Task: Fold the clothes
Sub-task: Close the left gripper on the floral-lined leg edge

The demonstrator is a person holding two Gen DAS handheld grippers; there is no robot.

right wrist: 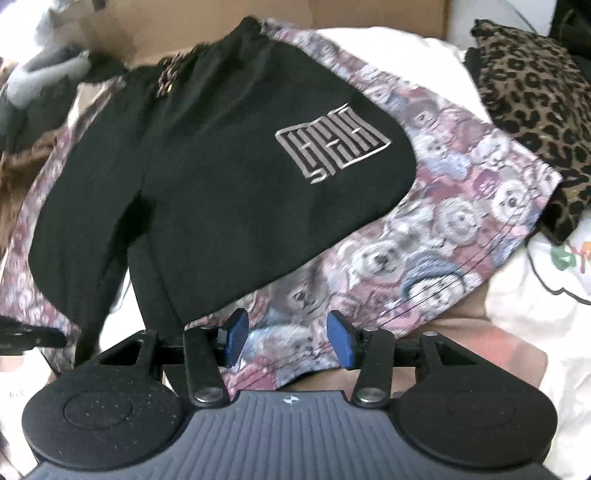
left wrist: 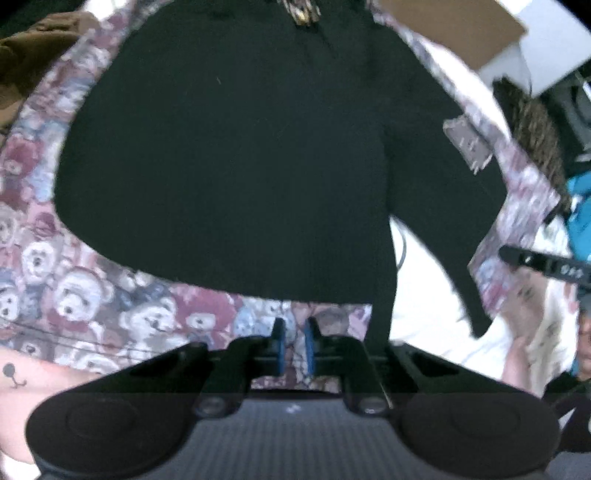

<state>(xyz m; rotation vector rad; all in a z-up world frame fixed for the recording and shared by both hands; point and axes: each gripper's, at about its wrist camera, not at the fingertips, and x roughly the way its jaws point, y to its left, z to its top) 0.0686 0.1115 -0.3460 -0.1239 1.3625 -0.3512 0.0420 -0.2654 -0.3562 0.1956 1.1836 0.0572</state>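
Left wrist view: left gripper (left wrist: 294, 345) low over the teddy-bear print fabric (left wrist: 92, 295), just short of the near hem of the black garment (left wrist: 229, 166); blue pads (left wrist: 279, 347) drawn close with only a narrow slit between, nothing pinched. Bare forearm with a small tattoo (left wrist: 33, 373) at the lower left, beside the gripper body. Black garment spread flat on the bear fabric, one part trailing off toward the lower right over white bedding (left wrist: 424, 288), grey logo patch (left wrist: 467, 142) near its right edge. Tip of the other gripper showing at the right edge (left wrist: 535, 260); brown cardboard (left wrist: 454, 26) beyond the garment. Right wrist view: right gripper (right wrist: 286, 339) held level above the teddy-bear print fabric (right wrist: 443, 221), pads (right wrist: 341, 341) spread wide apart, gripping nothing, near corner of the black garment (right wrist: 184, 177) just ahead of the left pad. Grey striped logo (right wrist: 332, 142) facing up on the garment. Leopard-print cloth (right wrist: 532, 96) bunched at the upper right, white bedding (right wrist: 524, 306) to the right.
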